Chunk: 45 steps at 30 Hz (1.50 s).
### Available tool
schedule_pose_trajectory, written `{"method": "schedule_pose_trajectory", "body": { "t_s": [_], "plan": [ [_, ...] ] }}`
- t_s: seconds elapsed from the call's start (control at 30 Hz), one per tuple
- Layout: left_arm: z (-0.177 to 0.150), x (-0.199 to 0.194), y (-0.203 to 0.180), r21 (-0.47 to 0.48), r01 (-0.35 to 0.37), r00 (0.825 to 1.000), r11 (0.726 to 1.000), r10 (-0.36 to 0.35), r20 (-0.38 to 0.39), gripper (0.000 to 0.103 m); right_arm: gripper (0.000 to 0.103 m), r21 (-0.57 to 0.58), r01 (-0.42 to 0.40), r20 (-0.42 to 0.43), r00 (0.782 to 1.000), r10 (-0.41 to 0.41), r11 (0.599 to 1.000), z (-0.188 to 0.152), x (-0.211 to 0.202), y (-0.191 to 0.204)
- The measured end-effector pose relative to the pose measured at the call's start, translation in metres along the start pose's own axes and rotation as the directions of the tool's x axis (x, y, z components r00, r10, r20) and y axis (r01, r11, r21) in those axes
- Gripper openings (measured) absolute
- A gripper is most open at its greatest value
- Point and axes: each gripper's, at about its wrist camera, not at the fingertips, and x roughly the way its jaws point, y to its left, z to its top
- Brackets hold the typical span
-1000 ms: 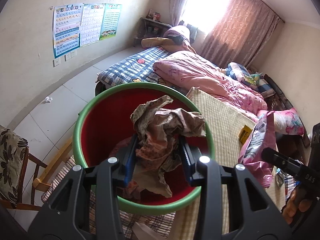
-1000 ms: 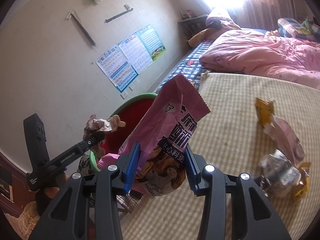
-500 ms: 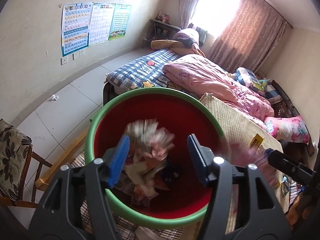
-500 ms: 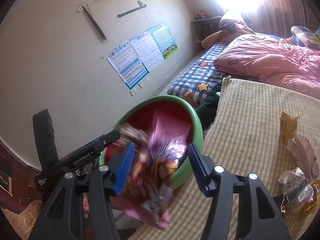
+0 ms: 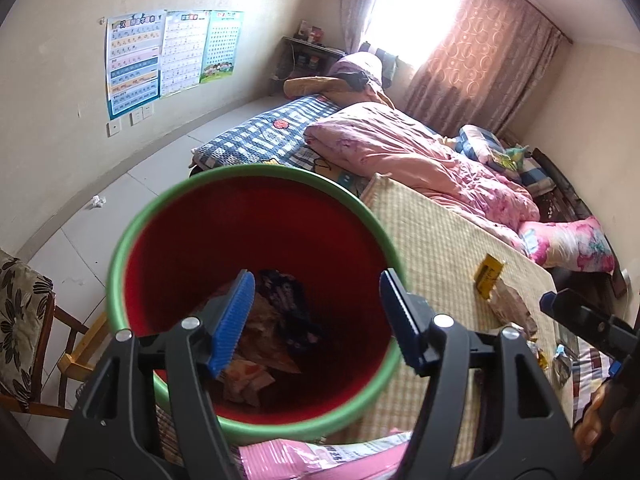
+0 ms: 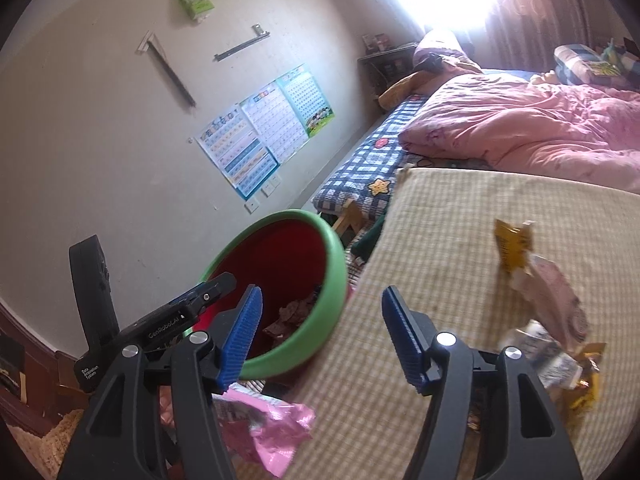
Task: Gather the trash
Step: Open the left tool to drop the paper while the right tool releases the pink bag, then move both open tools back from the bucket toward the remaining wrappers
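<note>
Jaws of both grippers had just been opening, and nothing stood between either pair. A second earlier the left gripper [image 5: 316,320] had clamped a crumpled brown paper wad above the bin [image 5: 168,216]; now its blue pads were apart and empty, and the paper lay with the other scraps at the bottom of the red interior. The right gripper [image 6: 320,336] had then pinched a pink snack bag [image 6: 268,428] upright; now its pads were spread with only the mat showing between them, and the bag lay crumpled below the left finger, outside the bin, just beside its green rim on the near side. In the left wrist view the same pink bag [image 5: 304,456] showed under the near edge of the rim.

The bin, red inside with a green rim, held crumpled paper [image 5: 256,364] and a dark printed wrapper [image 5: 288,300]. On the woven mat [image 6: 440,240] to the right, well apart from the bin, lay a yellow wrapper [image 6: 512,244], a pale pink packet [image 6: 556,292] and more mixed wrappers [image 6: 552,360] in a loose cluster
</note>
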Motion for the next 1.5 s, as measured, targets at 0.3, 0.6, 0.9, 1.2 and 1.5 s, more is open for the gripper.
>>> {"method": "schedule_pose_trajectory", "body": {
  "t_s": [0.3, 0.6, 0.9, 1.2, 1.5],
  "plan": [
    [-0.029, 0.002, -0.027, -0.012, -0.019, 1.000, 1.000, 0.019, -0.008, 0.065, 0.071, -0.106, -0.017, -0.112, 0.994, 0.005, 0.994, -0.023, -0.018, -0.024],
    [-0.037, -0.001, -0.026, -0.021, -0.052, 0.999, 0.998, 0.052, -0.013, 0.065, 0.073, -0.171, -0.146, -0.315, 0.945, 0.086, 0.974, -0.063, 0.032, 0.001],
    [-0.033, -0.011, -0.011, -0.036, -0.054, 0.999, 0.998, 0.054, -0.005, 0.065, 0.029, -0.127, -0.141, -0.370, 0.925, 0.085, 0.982, -0.074, 0.053, 0.002],
    [-0.021, -0.029, 0.006, -0.062, -0.051, 0.997, 0.997, 0.054, 0.047, 0.065, 0.025, -0.129, -0.124, -0.215, 0.972, 0.094, 0.984, -0.038, 0.005, 0.005],
    [-0.026, -0.034, 0.037, -0.112, -0.082, 0.996, 0.990, 0.087, 0.035, 0.066, 0.026, -0.127, -0.084, -0.016, 0.996, 0.082, 0.988, 0.018, 0.004, 0.033]
  ]
}}
